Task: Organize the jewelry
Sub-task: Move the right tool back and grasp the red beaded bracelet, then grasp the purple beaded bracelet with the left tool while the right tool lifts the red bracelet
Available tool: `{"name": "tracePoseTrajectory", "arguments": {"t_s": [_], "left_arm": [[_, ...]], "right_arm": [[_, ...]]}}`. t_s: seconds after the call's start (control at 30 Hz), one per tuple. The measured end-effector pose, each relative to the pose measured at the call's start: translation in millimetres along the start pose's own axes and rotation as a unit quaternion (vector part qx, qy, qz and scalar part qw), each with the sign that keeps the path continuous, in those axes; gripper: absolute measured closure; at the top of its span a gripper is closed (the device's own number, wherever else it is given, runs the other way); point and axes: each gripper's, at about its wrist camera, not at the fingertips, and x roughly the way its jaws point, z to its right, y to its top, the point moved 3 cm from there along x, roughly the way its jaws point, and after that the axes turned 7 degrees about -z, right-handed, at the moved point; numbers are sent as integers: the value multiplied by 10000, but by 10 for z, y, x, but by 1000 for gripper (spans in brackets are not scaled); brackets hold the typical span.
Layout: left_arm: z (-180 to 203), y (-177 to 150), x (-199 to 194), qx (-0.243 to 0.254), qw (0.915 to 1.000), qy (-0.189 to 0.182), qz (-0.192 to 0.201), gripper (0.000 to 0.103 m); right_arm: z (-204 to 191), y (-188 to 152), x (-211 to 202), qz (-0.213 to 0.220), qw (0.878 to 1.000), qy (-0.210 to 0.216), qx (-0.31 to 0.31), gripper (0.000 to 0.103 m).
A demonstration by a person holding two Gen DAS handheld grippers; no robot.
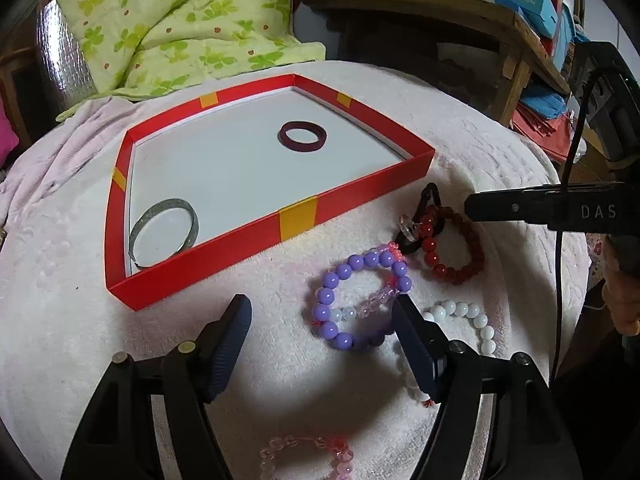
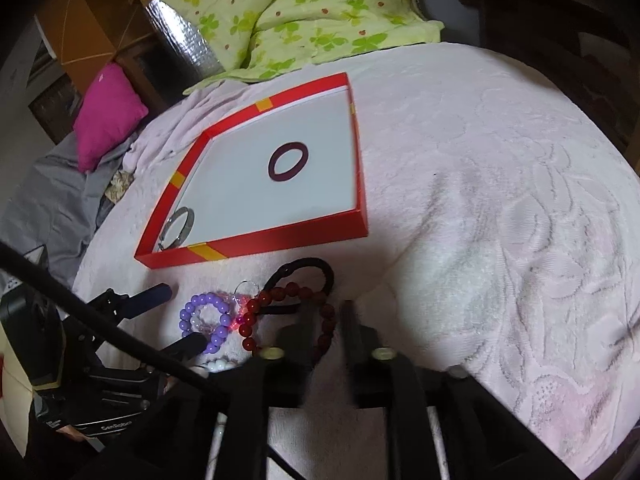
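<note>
Pale pink blanket covers the bed (image 1: pixel 460 128); two bangles — dark maroon (image 1: pixel 302 137), silver (image 1: pixel 164 232) — lie in the red tray (image 1: pixel 224 248). Five beaded bracelets wait outside; purple one (image 1: pixel 356 300) looks light, floppy, roll-prone — pinch across its strand. Left gripper (image 1: pixel 320 334) fingers spread, right gripper (image 2: pixel 325 326) fingers slightly parted, empty.

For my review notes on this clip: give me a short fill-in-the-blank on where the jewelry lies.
Inside the red tray lie ___ bangles.
The silver bangle lies in the tray's near-___ corner in the left wrist view.
The purple bead bracelet lies ___ the tray, on the blanket.

Missing words: two; left; outside
</note>
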Motion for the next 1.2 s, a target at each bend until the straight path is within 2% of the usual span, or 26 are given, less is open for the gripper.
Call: {"name": "tracePoseTrajectory", "arguments": {"t_s": [0.03, 0.17, 0.27, 0.3, 0.33, 0.37, 0.57, 0.63, 0.8, 0.97, 1.03, 1.1, 1.17, 1.2], "left_arm": [[-10, -5, -3, -21, 10000, -17, -3, 29], [-85, -19, -36, -140, 9998, -120, -6, 29], [-103, -23, -46, -128, 9998, -153, -1, 29], [-100, -27, -40, -104, 9998, -147, -18, 29], [-97, -24, -30, -84, 9999, -145, -29, 29], [-94, -22, -25, -72, 9999, -143, -34, 29], [-14, 32, -68, 34, 9995, -301, 117, 28], [44, 42, -50, 105, 9994, -302, 128, 24], [190, 58, 78, 324, 9991, -290, 1, 23], [86, 75, 116, 54, 9994, -350, 39, 24], [25, 69, 87, -82, 9992, -369, 119, 30], [-18, 67, 55, -137, 9987, -465, 150, 53], [-34, 69, 38, -146, 9987, -456, 187, 63], [-33, 70, 33, -122, 9987, -454, 191, 74]], "right_arm": [[-13, 4, 20, -7, 10000, -34, -34, 70], [-94, 10, 136, -46, 9992, -231, -313, 70], [-169, -14, 251, -117, 9958, -611, -670, 71], [-197, -22, 265, -88, 9942, -732, -783, 77], [-229, -29, 265, -21, 9910, -965, -932, 89], [-227, -30, 270, 7, 9891, -1088, -990, 91], [-167, 22, 110, 390, 9886, -1170, -861, 93], [-95, 62, 41, 472, 9911, -1063, -653, 93], [48, 106, -92, 654, 9935, -892, -272, 93], [140, 159, -158, 773, 9946, -692, 103, 93], [124, 178, -180, 802, 9947, -627, 123, 93], [93, 196, -195, 851, 9946, -584, 108, 93], [58, 218, -215, 913, 9947, -469, 105, 93], [44, 229, -220, 942, 9946, -427, 114, 93]]}}
